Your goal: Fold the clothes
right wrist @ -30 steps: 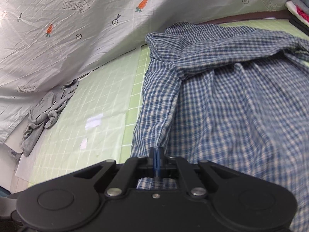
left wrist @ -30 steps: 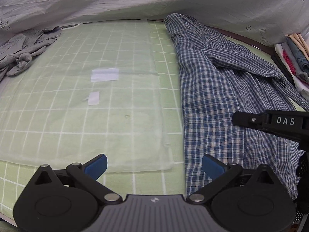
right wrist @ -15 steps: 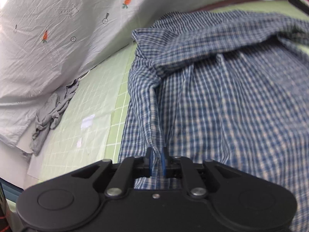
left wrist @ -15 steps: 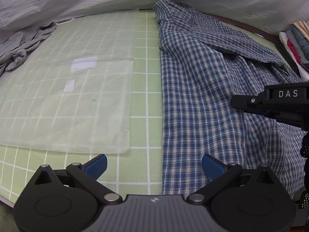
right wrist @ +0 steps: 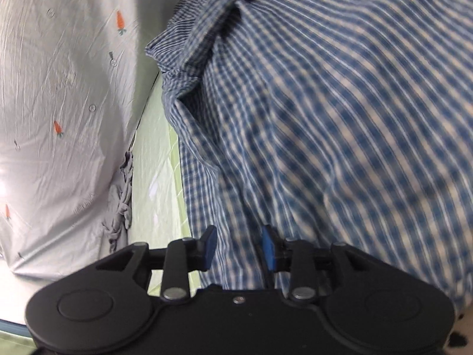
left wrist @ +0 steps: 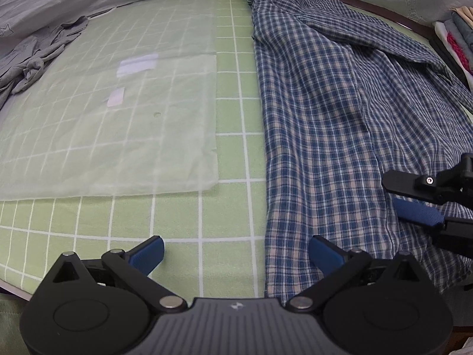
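Observation:
A blue plaid shirt (left wrist: 325, 103) lies spread on the right half of a green grid mat (left wrist: 230, 153). My left gripper (left wrist: 236, 248) hangs open above the mat's near edge, its right fingertip over the shirt's left hem, nothing between its pads. My right gripper (left wrist: 391, 193) enters the left wrist view from the right, low over the shirt. In the right wrist view the shirt (right wrist: 325, 118) fills the blurred frame, and the right gripper (right wrist: 239, 247) has its jaws opening. The pads stand apart with fabric lying in the gap, not pressed.
A translucent sheet (left wrist: 118, 136) covers the mat's left part. A crumpled grey garment (left wrist: 32, 59) lies at the far left, against a pale carrot-print cloth (right wrist: 59, 88). Folded clothes (left wrist: 455, 35) are stacked at the far right.
The right gripper was shut on a fold of the shirt; its jaws have parted and let the fold go. It rolled and sank closer to the fabric. The left gripper shifted slightly nearer.

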### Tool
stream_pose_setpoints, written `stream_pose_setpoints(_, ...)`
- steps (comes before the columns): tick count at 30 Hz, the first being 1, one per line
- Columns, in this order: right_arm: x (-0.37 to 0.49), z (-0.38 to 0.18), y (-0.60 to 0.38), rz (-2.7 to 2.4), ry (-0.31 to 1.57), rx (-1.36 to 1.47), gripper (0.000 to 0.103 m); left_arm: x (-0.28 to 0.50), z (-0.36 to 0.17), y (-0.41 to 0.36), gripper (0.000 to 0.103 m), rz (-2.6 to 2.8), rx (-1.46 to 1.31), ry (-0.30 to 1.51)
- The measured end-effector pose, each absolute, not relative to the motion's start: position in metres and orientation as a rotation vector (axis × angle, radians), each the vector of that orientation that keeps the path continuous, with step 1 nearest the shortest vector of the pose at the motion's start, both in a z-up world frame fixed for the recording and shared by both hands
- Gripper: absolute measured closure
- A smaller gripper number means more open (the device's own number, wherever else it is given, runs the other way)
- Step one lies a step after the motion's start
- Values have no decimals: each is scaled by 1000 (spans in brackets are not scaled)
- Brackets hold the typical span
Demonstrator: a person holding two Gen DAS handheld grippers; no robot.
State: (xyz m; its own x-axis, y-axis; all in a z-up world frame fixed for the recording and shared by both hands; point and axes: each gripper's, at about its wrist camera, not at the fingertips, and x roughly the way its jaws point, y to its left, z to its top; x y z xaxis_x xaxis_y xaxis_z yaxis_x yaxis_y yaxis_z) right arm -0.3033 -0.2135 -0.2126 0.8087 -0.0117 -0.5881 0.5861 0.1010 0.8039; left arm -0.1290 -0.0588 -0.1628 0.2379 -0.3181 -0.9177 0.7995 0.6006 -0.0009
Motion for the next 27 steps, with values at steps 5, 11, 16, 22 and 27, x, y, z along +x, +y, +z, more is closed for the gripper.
stream_pose_setpoints(5, -314, -225, -203, -431, 474, 1500, 69, -133, -167, -56, 0, -818, 534, 1081)
stream_pose_setpoints(11, -314, -227, -196, -405, 470, 1505, 99, -138, -167, -54, 0, -812, 537, 1077)
stream_pose_setpoints(16, -318, -214, -199, -377, 430, 1519, 101, -143, -166, -56, 0, -805, 539, 1070)
stream_pose_setpoints(22, -326, -185, -206, -431, 451, 1373, 102, -152, -169, -59, 0, -795, 557, 1060)
stream_pose_setpoints(27, -323, -185, -212, -536, 617, 1228, 102, -153, -171, -62, 0, -771, 553, 1068)
